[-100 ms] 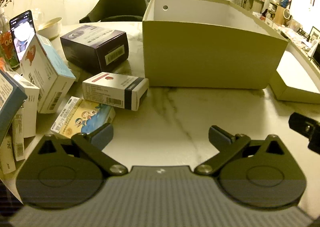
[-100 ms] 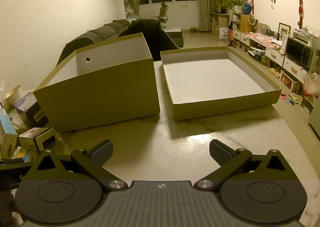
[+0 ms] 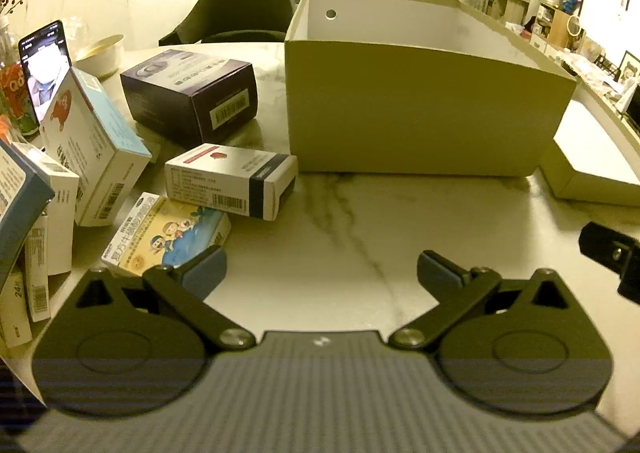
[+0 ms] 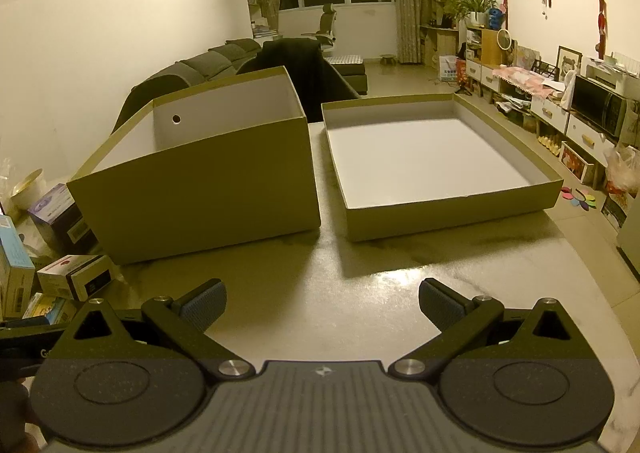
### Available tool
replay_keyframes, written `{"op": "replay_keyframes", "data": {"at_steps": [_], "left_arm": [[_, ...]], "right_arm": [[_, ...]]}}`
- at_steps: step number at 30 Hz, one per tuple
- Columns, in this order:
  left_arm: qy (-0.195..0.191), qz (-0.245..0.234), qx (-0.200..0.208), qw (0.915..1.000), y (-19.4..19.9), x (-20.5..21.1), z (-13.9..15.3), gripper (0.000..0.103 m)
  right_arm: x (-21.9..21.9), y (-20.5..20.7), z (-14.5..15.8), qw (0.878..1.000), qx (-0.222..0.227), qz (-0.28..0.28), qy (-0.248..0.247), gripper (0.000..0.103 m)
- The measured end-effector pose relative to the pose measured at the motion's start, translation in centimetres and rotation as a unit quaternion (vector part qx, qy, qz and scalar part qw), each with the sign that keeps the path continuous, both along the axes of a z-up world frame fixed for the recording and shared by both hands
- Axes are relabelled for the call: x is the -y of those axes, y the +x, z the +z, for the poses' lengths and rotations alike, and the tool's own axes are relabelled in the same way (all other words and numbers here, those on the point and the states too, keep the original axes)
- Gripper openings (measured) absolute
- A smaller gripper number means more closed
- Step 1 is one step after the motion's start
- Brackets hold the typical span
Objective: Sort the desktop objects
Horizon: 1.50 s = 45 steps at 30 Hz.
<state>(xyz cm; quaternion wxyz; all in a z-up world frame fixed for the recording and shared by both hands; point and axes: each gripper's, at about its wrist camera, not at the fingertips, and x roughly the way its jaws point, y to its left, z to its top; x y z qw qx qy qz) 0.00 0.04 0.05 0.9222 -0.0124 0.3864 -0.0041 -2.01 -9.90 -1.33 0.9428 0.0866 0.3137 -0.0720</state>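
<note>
Almost nothing has moved since the frame a tenth of a second back: in both wrist views the boxes, the desk and my tongs sit where they were, so I read this as a pause before the first pick, with nothing sorted yet. The desk [image 3: 360, 221] carries the deep box [image 3: 424, 113] toward its far edge, open at the top, and what I can see of its inside is bare. Just beside it, toward the desk's right edge, lies the shallow lid [image 4: 432, 157], white inside and also bare. The things to sort are all crowded at the left edge: a dark purple carton [image 3: 192, 93] farthest back, a tall white-and-blue carton [image 3: 92, 149] leaning, a white carton with a red stripe [image 3: 232, 181] lying flat near the deep box's front-left corner, and the cartoon packet [image 3: 168, 233] flat at the near side. My left gripper [image 3: 320, 273] is spread wide and holds nothing; its left finger overlaps the cartoon packet's near corner in view, though I cannot tell whether it touches. My right gripper [image 4: 322, 303] is likewise wide and empty, above bare desk in front of both boxes. My judgement is that the cartoon packet is the nearest pick for the left.
</note>
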Motion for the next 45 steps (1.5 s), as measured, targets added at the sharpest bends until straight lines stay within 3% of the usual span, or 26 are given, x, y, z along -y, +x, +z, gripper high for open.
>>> {"op": "replay_keyframes", "data": {"at_steps": [45], "left_arm": [[-0.005,0.01,-0.014,0.9998,-0.01,-0.17,0.17,0.103]], "right_arm": [[-0.52,-0.02,0.21,1.0,0.001,-0.006,-0.009,0.103]]}}
